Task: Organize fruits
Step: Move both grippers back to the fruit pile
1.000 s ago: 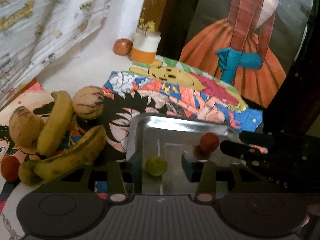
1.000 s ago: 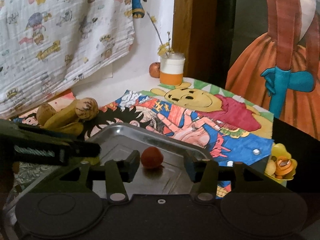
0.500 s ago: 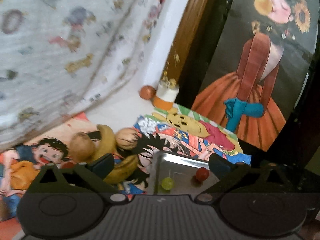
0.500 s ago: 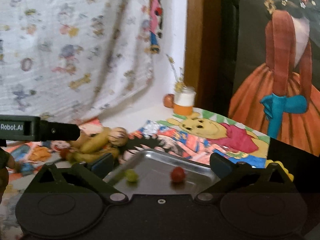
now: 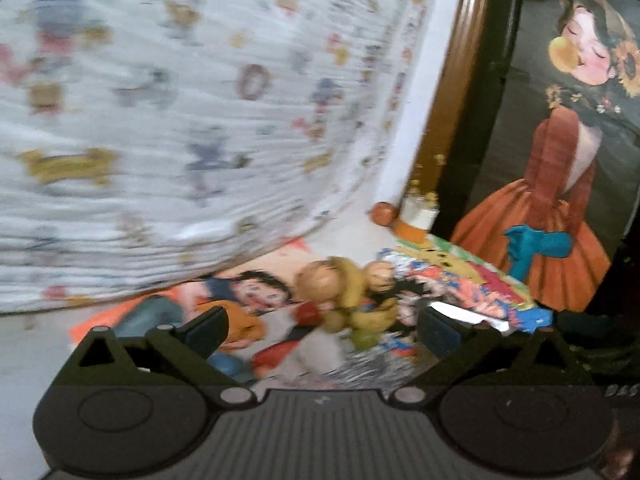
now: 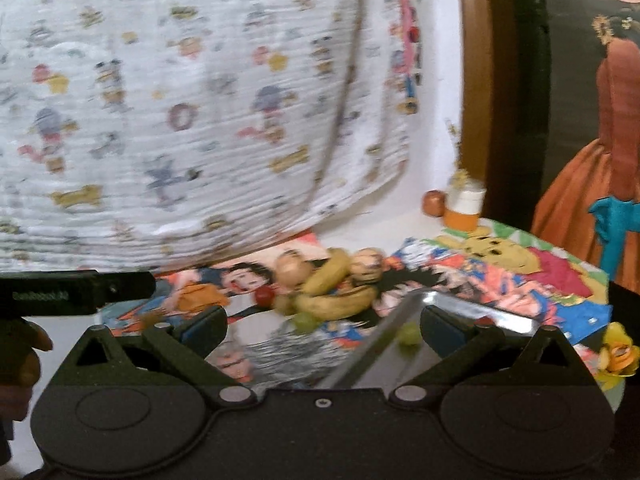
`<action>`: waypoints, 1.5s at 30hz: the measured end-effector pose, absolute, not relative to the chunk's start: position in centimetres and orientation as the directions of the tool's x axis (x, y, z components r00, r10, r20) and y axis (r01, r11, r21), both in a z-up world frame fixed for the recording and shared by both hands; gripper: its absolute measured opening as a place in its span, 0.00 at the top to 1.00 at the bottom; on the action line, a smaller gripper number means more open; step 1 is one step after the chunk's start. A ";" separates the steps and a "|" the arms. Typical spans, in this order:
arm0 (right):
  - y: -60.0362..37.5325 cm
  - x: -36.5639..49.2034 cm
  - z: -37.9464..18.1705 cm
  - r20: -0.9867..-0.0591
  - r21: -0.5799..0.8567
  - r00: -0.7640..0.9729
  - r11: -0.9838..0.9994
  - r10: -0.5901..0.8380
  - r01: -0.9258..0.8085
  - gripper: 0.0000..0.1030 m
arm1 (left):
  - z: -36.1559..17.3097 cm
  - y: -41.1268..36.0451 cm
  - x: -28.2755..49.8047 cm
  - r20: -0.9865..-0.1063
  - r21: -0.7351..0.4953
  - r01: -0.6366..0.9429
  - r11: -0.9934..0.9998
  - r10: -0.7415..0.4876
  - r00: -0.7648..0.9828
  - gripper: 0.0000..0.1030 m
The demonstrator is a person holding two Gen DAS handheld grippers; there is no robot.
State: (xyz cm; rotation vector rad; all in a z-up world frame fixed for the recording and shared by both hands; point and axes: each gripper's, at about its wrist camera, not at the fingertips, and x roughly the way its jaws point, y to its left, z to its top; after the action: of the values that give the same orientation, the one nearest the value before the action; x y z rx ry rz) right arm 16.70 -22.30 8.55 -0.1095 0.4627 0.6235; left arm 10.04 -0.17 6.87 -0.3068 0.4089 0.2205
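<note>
The tray (image 6: 472, 308) lies at the right on the picture cloth (image 6: 540, 276) and holds one small green fruit (image 6: 409, 334), probably because it is where the sorted fruits go, while the bananas (image 6: 332, 288) and round fruits still make a pile beside it, with another green fruit (image 6: 306, 321) near the rim. Both claws point slightly down toward the pile. The left gripper (image 5: 322, 328) and the right gripper (image 6: 324, 326) have jaws wide apart and hold nothing.

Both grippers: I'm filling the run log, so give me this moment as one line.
left gripper: open, empty | right gripper: open, empty | tray: green fruit inside | bananas: outside tray
</note>
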 end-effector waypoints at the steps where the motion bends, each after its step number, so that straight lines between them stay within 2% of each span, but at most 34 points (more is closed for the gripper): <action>1: -21.8 16.2 8.3 -0.451 0.045 0.708 0.807 0.543 -0.589 0.01 | 6.6 0.2 9.4 -0.424 -0.238 -0.287 0.928 0.166 0.890 0.00; 12: -18.4 15.5 4.3 -0.562 0.065 0.643 0.803 0.520 -0.593 0.01 | 2.1 4.5 6.3 -0.524 -0.258 -0.389 0.884 0.210 0.825 0.00; 23: -15.7 19.0 1.7 -0.604 0.056 0.635 0.821 0.481 -0.568 0.01 | -0.5 5.5 8.5 -0.551 -0.283 -0.439 0.853 0.230 0.802 0.00; 31: -13.9 23.7 0.8 -0.611 0.044 0.633 0.819 0.475 -0.572 0.11 | -1.6 5.3 10.6 -0.547 -0.260 -0.464 0.847 0.267 0.794 0.01; 45: -11.8 28.2 -1.1 -0.644 0.092 0.592 0.817 0.485 -0.569 0.33 | -2.2 4.0 13.1 -0.528 -0.152 -0.481 0.863 0.341 0.778 0.18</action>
State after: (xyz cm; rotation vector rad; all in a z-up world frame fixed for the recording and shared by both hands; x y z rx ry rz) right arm 28.25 -11.79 -1.14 -0.1280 0.7081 0.6152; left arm 13.14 3.97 -2.22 -0.2876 0.5109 0.4510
